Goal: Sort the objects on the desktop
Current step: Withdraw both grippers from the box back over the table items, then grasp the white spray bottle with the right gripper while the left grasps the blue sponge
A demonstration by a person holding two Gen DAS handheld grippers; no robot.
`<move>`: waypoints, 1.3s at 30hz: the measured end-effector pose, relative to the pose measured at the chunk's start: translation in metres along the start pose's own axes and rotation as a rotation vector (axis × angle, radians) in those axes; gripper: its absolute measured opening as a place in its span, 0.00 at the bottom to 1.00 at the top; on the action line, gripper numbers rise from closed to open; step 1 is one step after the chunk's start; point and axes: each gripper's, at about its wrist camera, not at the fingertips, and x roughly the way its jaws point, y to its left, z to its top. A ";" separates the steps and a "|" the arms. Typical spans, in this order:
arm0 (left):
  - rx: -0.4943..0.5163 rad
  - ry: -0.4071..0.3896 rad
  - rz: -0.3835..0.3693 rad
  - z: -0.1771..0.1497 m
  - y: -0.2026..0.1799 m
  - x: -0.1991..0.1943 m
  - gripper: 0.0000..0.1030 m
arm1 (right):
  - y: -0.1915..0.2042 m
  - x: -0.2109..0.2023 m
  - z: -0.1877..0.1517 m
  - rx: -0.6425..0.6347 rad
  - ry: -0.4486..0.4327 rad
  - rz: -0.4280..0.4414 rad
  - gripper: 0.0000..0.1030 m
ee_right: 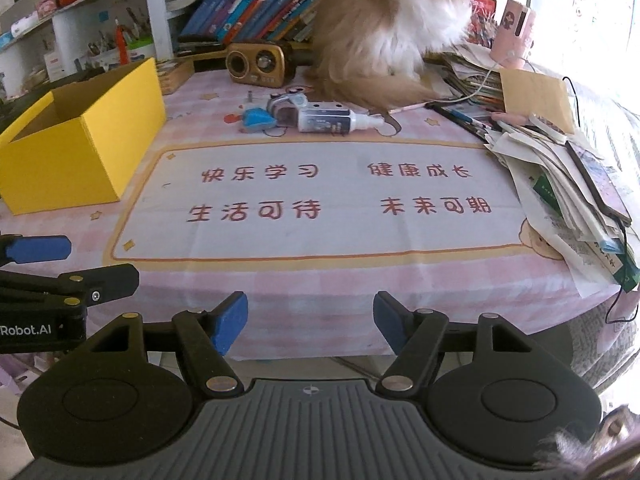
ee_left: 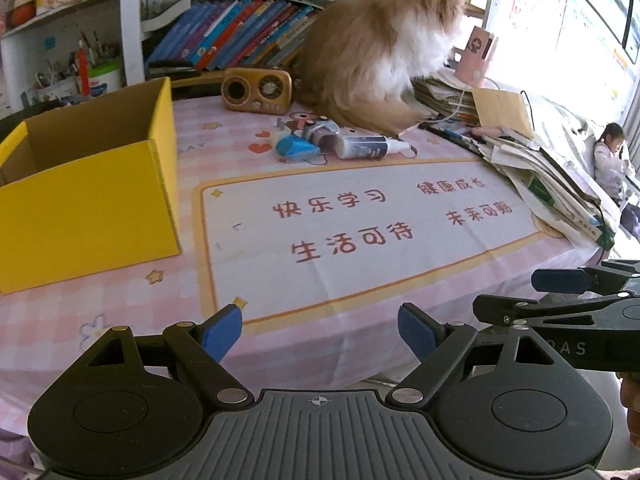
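A small pile lies at the far middle of the desk: a white spray bottle (ee_left: 370, 147) (ee_right: 338, 120) on its side, a blue stapler-like thing (ee_left: 295, 148) (ee_right: 259, 118) and a small clear purple item (ee_left: 320, 133) (ee_right: 285, 109). An open yellow cardboard box (ee_left: 86, 200) (ee_right: 80, 148) stands at the left. My left gripper (ee_left: 320, 330) is open and empty at the desk's near edge. My right gripper (ee_right: 310, 322) is open and empty beside it; it also shows in the left wrist view (ee_left: 532, 294).
A fluffy orange and white cat (ee_left: 380, 52) (ee_right: 392, 28) sits at the back, just behind the pile. A brown retro radio (ee_left: 257, 90) (ee_right: 256, 62) stands by leaning books (ee_left: 236, 36). A messy stack of papers and books (ee_left: 548, 172) (ee_right: 568, 184) fills the right side. A pink printed mat (ee_right: 312, 200) covers the desk.
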 end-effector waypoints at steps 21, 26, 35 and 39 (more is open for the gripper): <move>-0.104 0.005 0.137 0.061 -0.033 0.066 0.85 | -0.068 0.073 0.072 -0.096 0.044 0.124 0.65; -0.120 -0.007 0.205 0.081 -0.031 0.080 0.85 | -0.078 0.093 0.093 -0.164 0.027 0.179 0.65; -0.117 -0.041 0.279 0.120 -0.028 0.112 0.85 | -0.085 0.140 0.148 -0.347 -0.060 0.241 0.63; -0.111 -0.046 0.290 0.132 -0.025 0.127 0.85 | -0.082 0.162 0.172 -0.434 -0.095 0.279 0.59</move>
